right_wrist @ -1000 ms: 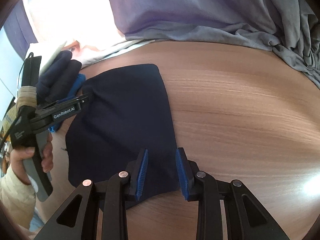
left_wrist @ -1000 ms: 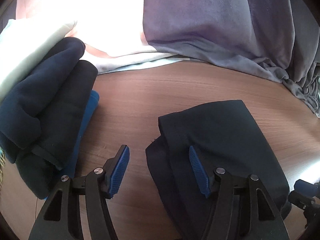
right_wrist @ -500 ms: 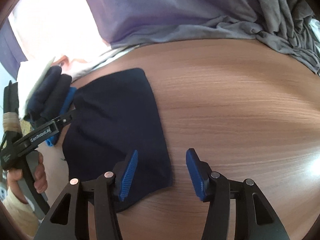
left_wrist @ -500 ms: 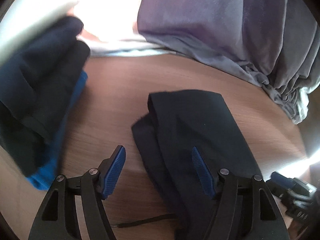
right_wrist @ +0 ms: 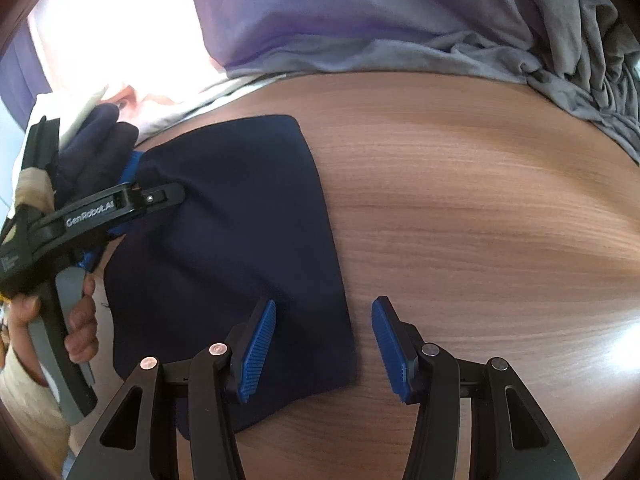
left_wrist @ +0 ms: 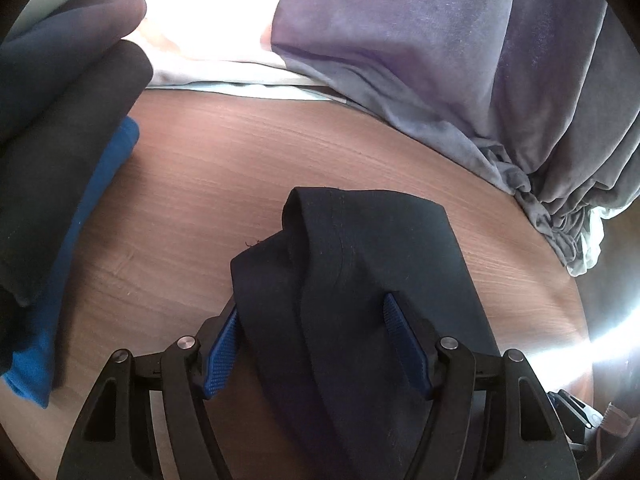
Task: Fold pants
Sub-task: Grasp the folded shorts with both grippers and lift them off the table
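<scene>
Dark navy pants (left_wrist: pixel 372 264) lie folded into a rectangle on the wooden table (left_wrist: pixel 208 184). My left gripper (left_wrist: pixel 308 340) is open, its fingers straddling the layered left end of the pants, with cloth bunched between them. In the right wrist view the same pants (right_wrist: pixel 240 220) lie left of centre. My right gripper (right_wrist: pixel 322 350) is open over their near right edge: the left pad is over the cloth, the right pad over bare table. The left gripper shows there too (right_wrist: pixel 160 200), at the pants' left edge, held by a hand.
A stack of folded dark and blue garments (left_wrist: pixel 60 152) sits at the left. A grey-purple cloth pile (left_wrist: pixel 460 60) runs along the back and right; it also shows in the right wrist view (right_wrist: pixel 400 20). Pale cloth (left_wrist: pixel 224 80) lies at the back left.
My right gripper opened from nearly shut and let go of the pants' right edge. My left gripper moved forward over the pants' left end, so cloth now sits between its fingers.
</scene>
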Demonstrator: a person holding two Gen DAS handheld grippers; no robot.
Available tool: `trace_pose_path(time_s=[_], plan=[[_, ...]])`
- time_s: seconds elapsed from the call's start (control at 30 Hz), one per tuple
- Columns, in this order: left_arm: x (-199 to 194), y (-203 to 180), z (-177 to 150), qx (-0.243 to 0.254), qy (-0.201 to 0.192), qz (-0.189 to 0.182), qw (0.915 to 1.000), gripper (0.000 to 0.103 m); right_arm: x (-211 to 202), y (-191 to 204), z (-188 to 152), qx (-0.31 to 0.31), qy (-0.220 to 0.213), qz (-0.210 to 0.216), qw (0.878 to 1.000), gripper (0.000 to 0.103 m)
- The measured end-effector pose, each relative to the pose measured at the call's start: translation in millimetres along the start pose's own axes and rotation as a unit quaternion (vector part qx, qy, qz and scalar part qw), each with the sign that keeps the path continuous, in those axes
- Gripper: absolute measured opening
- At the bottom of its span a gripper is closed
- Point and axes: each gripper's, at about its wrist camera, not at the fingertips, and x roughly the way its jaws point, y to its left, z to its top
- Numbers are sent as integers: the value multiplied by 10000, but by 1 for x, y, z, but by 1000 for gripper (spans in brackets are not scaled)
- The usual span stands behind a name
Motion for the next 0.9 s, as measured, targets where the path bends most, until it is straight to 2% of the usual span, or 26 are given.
trace_pose_path(time_s=[0.07, 0.1, 0.17, 0.33, 0.4, 0.5, 0.7, 0.9], plan=[[2, -1, 1, 23, 10, -97, 9999, 56, 1, 3, -1, -108, -31, -53, 9999, 51], [3, -1, 1, 12, 55, -224, 9997, 44, 1, 4, -2, -146, -50, -72, 9999, 51], [4, -1, 1, -52, 68, -289, 9995, 42, 1, 7, -2, -244, -81, -105, 9996, 46], [1, -7, 2, 92, -3, -356, 9993, 25, 3, 9, -2, -335, -66, -52, 9994, 24], [-1, -12, 2, 205, -21, -362, 9991, 21, 3, 7, -1, -281, -26, 35, 9996, 15], [-5, -19, 1, 354, -83, -330, 9988, 17, 0, 6, 2, -209, -30, 45, 9998, 11], [-17, -35, 1, 655, -250, -262, 9972, 14, -19, 9, 6, -225, -224, 41, 9995, 11], [-30, -43, 1, 735, -349, -330, 9961, 14, -36, 10, 8, -250, -390, 1, 9989, 11]])
